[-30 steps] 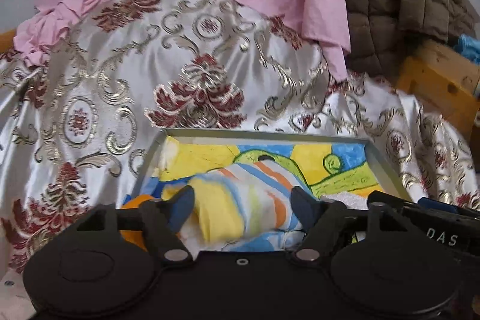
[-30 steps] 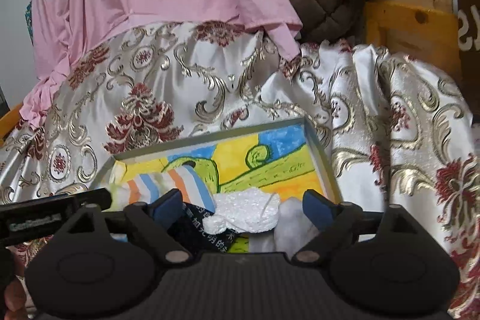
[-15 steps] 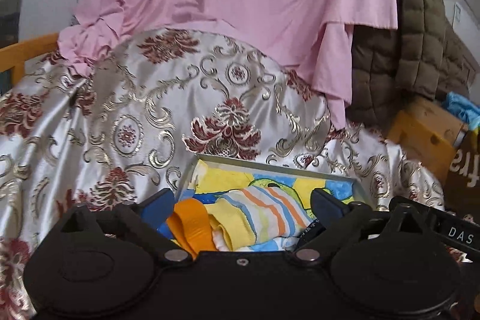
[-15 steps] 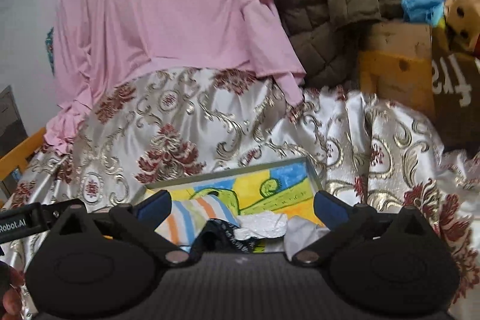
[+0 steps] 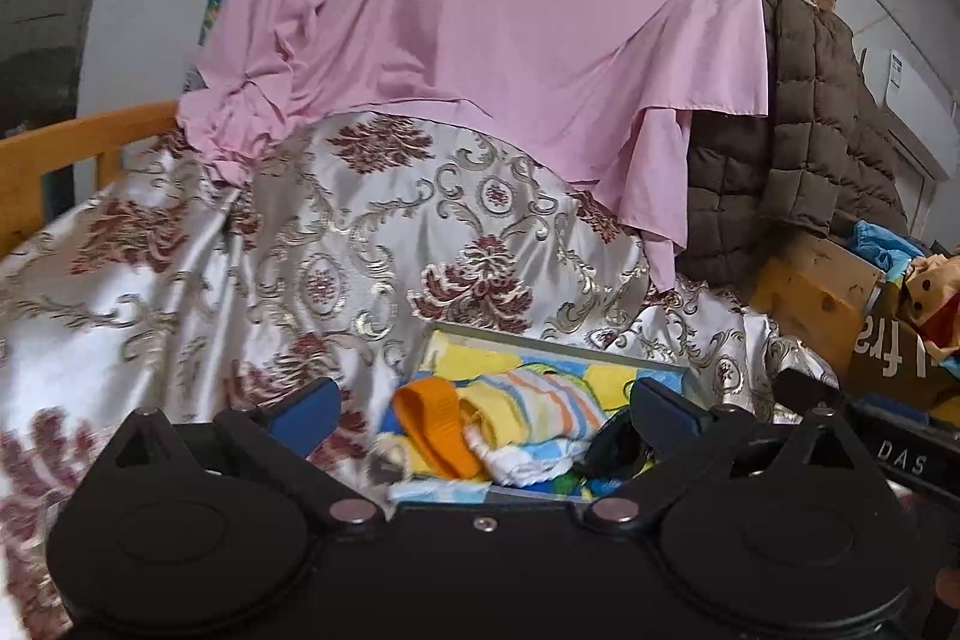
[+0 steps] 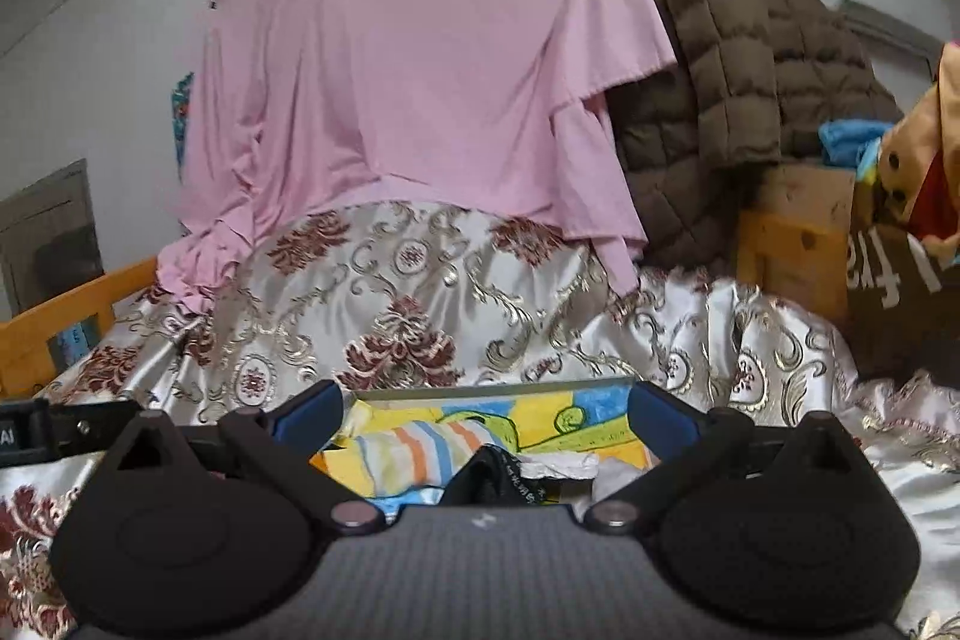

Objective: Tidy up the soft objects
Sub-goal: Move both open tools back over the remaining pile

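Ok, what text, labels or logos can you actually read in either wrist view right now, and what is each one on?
"DAS": white letters on the right gripper, seen at the left view's edge.
"AI": tail of a cut-off label on the left gripper, seen at the right view's edge.
"fr": large white letters, cut off, on the brown cardboard box.
White print on the black fabric band in the tray: too small to read.

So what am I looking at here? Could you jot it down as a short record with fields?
Setting: patterned satin cloth draped over a mound, pink sheet hanging behind
Container: shallow tray with a colourful painted bottom
Contents: striped cloth, orange strap, black item with white lettering, white crumpled pieces
Left tongs: open, holding nothing
Right tongs: open, holding nothing
Background right: brown quilted jacket, cardboard boxes
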`<move>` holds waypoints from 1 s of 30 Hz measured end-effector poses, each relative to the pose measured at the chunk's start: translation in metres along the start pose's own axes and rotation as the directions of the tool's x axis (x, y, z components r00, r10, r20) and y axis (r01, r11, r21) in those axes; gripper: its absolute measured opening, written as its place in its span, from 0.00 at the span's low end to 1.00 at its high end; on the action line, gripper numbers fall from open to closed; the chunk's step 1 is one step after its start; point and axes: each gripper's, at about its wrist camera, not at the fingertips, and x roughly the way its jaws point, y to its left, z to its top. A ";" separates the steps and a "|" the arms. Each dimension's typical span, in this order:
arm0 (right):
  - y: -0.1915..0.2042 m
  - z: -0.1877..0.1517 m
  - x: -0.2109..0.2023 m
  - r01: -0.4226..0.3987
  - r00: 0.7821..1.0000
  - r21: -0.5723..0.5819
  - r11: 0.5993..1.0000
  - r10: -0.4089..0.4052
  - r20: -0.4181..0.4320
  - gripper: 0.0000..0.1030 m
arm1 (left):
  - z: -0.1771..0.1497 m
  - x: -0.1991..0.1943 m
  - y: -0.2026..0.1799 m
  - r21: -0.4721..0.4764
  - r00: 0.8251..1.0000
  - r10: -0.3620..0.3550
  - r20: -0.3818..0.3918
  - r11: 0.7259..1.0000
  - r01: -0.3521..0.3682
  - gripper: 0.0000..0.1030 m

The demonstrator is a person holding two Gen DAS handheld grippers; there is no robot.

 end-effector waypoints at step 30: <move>0.076 -0.091 -0.134 -0.090 0.995 -0.219 0.972 0.080 -0.057 1.00 | -0.076 -0.157 0.041 0.082 0.973 0.168 -0.156 0.984 -0.156 0.99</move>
